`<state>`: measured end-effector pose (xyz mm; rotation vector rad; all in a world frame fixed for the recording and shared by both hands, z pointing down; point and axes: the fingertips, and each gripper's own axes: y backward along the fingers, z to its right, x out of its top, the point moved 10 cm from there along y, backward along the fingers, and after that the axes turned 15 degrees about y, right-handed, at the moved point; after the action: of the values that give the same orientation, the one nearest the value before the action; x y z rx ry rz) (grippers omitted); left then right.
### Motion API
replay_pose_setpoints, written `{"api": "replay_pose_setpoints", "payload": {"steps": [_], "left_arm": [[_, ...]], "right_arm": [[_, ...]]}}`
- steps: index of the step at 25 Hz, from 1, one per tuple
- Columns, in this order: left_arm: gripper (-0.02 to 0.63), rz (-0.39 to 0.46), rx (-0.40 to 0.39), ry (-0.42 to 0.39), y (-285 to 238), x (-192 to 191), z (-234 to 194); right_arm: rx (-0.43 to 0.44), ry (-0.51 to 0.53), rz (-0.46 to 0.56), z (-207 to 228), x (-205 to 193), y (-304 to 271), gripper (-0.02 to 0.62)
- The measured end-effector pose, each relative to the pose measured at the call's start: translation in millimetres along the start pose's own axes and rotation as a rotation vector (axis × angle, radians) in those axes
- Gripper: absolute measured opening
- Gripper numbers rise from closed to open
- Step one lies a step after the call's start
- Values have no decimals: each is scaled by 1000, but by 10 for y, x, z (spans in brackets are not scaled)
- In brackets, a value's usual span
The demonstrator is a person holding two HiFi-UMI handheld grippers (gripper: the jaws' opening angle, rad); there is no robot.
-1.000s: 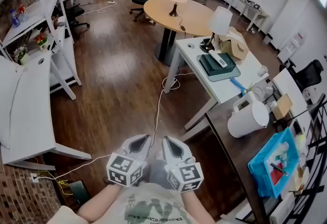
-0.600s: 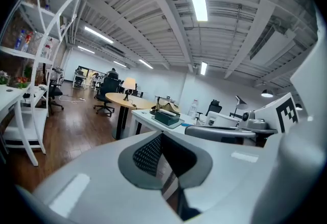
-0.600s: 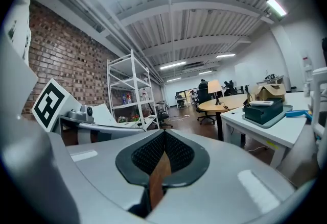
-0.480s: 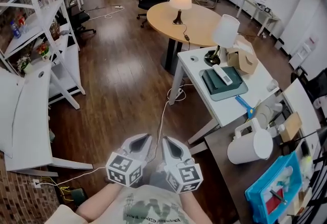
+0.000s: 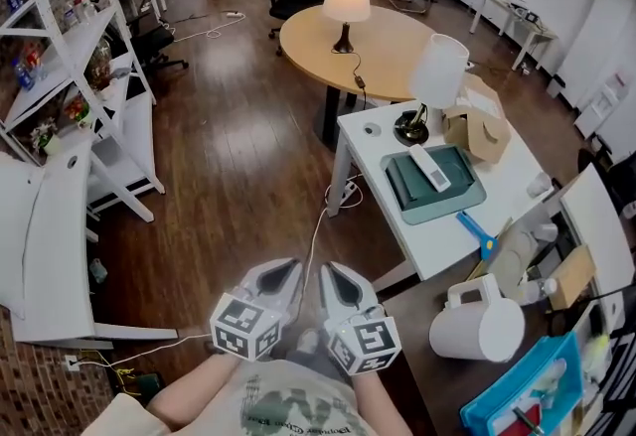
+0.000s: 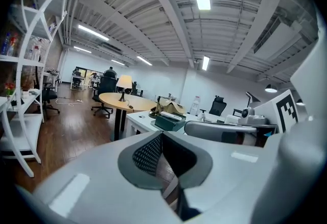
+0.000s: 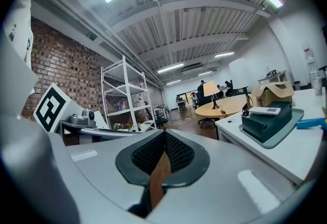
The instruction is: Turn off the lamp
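**Both jaws closed, lamps well ahead**

Your left gripper [image 5: 282, 272] and right gripper [image 5: 332, 275] sit side by side low in the head view, close to your body, over the wood floor [image 5: 238, 156]. Both jaw pairs are together, with nothing between the pads.

The lit lamp [image 5: 345, 2] stands upright on the round table [image 5: 397, 52], well apart from both grippers, ahead of them and slightly right. It has a glowing cream shade and a slim dark stem and base, and its cord [image 5: 355, 62] trails across the tabletop.

A second lamp [image 5: 437, 70], with a white shade and dark base, stands on the white desk [image 5: 442, 240]. It is nearer to you but still well apart from the jaws. Can't tell if that one is on.
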<state>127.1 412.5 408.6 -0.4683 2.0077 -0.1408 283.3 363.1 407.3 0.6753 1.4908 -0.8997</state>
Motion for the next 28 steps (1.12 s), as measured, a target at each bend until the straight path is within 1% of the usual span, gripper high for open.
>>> {"api": "replay_pose_setpoints", "payload": {"steps": [4,10,17,23,28], "left_arm": [[0,4,6,-10,-202,89,4],[0,5,10,-41,-338,175,37],[0,6,25,-49,-532,228,-92],[0,19,37,-45,-740,375,-336],[0,36,42,-29,-1005,595,-707]], "right_arm": [[14,-1,11,180,4,-96,5],[19,-18,21,312,20,-173,5],[25,-24,24,452,-26,-369,5],[44,-4,8,594,32,-720,5],[54,15,-8,708,68,-1195,5]]}}
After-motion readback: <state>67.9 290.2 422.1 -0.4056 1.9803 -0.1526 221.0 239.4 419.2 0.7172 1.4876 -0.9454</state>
